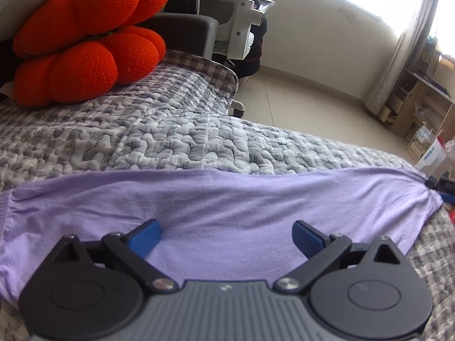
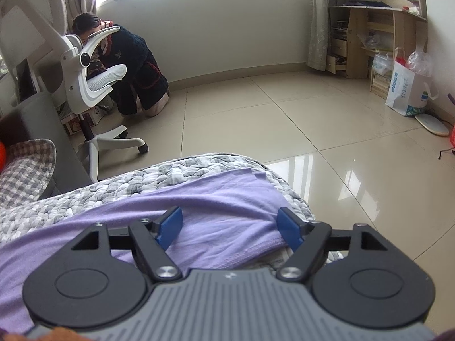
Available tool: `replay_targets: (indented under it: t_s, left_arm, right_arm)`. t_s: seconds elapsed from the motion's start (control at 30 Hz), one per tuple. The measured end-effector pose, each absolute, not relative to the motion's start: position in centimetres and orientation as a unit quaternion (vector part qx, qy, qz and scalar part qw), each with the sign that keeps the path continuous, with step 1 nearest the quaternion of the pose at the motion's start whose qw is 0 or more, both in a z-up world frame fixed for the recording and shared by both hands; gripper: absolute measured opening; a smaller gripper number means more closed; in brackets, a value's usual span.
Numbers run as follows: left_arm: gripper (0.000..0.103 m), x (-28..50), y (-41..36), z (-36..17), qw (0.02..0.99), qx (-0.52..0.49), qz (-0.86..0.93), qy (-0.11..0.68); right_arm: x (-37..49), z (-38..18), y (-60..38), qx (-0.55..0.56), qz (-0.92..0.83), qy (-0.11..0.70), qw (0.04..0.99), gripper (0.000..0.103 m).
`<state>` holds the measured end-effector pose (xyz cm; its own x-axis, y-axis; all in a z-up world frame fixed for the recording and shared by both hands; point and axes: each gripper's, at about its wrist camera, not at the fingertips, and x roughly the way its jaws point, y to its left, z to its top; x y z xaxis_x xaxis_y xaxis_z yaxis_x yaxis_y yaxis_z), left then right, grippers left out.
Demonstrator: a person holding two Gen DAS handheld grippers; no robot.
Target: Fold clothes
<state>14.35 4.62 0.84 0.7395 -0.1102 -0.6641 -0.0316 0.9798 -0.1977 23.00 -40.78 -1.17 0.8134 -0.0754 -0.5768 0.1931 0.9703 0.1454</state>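
- The lilac garment (image 1: pixel 227 199) lies spread in a long band across the grey quilted bedcover (image 1: pixel 170 136), one end running out to the bed's corner (image 2: pixel 241 187).
- Your left hand-held gripper (image 1: pixel 226 237) hangs low over the middle of the cloth, its blue fingers (image 1: pixel 145 238) set wide apart and holding nothing.
- Your right hand-held gripper (image 2: pixel 230 228) sits over the stitched hem (image 2: pixel 256 251) near the corner, fingers likewise apart and empty.
- Step in hand, as a judgement: the band may be a garment laid out for folding, or one already folded lengthwise and released; the views fit both.
- Any grasp here calls for pinching the thin cloth alone, without catching the bedcover beneath.
- Around: an orange plush cushion (image 1: pixel 85 39) rests on the bed beyond the garment, well apart from it; a white office chair (image 2: pixel 85 65) and a crouching person (image 2: pixel 136 65) stand off on the tiled floor (image 2: pixel 284 119).
- Nothing lies on the cloth; the bed's edge close by the hem gives little room.
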Motion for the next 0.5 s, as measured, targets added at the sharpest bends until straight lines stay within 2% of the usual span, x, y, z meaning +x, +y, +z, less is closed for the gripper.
replay_targets:
  t_s: [0.13,0.33,0.5]
  left_arm:
    - [0.1,13.3,6.6,1.1,0.927,-0.13,-0.018,0.35]
    - [0.099,12.2,9.3,2.1,0.931,-0.143,-0.014,0.335]
    - [0.099,11.9,10.5,1.7,0.923,-0.17,-0.033,0.344]
  right_arm:
    - [23.1,-1.2,-40.9,0.103,-0.046,0.297,0.948,0.086]
    - [20.5,0.5,-37.6,0.06,-0.042,0.273,0.959,0.086]
    - [18.0,2.1,-30.2,0.046,0.068,0.289,0.954,0.086]
